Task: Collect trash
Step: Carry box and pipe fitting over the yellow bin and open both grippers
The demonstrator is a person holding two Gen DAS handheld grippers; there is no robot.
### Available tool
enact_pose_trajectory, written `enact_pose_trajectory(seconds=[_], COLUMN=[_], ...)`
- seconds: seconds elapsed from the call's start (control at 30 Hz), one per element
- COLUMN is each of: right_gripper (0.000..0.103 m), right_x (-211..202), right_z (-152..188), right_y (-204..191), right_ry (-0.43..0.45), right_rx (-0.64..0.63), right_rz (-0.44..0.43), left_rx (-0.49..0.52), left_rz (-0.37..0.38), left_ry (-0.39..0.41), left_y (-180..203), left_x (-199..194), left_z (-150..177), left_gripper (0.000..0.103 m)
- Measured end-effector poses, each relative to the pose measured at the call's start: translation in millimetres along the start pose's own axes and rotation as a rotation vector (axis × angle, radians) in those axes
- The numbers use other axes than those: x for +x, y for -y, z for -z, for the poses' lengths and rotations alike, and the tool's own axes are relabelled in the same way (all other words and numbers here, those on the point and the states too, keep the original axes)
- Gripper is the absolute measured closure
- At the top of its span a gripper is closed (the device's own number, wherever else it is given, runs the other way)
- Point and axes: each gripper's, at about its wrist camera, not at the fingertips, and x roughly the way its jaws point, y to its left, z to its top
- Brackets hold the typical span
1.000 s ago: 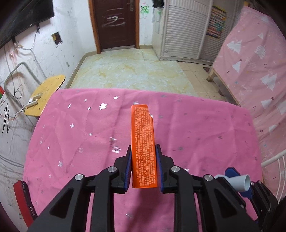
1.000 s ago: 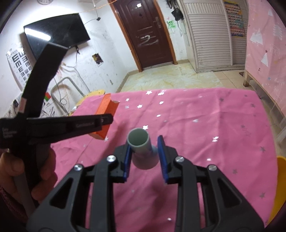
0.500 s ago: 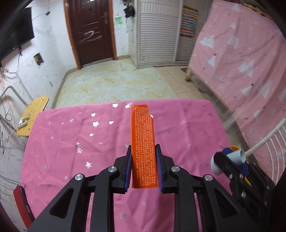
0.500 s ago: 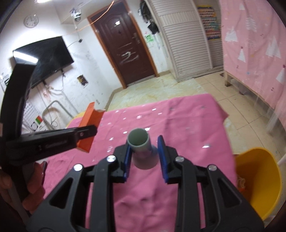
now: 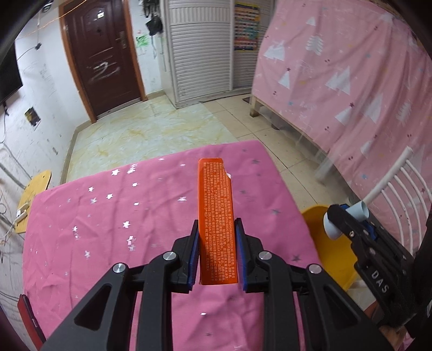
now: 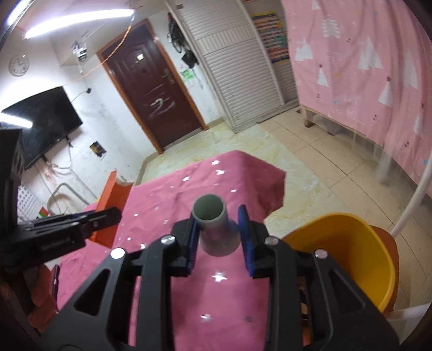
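Left tongs (image 5: 217, 252) clenched on orange carton (image 5: 216, 216); right tongs (image 6: 218, 237) clenched on grey pipe fitting (image 6: 214, 226). Both above counter (image 5: 81, 210), near its right edge. Yellow bin (image 6: 351, 251) beside that edge. Carry fully over rim before releasing; one item first.

dark brown door (image 6: 155, 100) in white wall, black tv (image 6: 40, 124) left, white slatted cupboard (image 5: 201, 48), pink tree curtain (image 5: 348, 81) right, pale tile floor (image 5: 151, 132), ceiling light strip (image 6: 78, 20).
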Motion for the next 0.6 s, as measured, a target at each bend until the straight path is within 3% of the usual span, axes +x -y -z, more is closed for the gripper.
enact_pose_trajectory(seconds=[0.3,0.6], right_gripper=[0.077,0.076], right_x=[-22,-28], right_z=[4,13], right_y=[45,91], right_ry=[0.021,0.008], right_rx=[0.028,0.069], right_rz=[0.116,0.226], left_rx=[0.09,0.146], left_rz=[0.07,0.225], left_ry=[0.006,-0.004], left_y=[46,85], left_x=[-2,1], left_z=[2,12], left_gripper=[0.087,0.087])
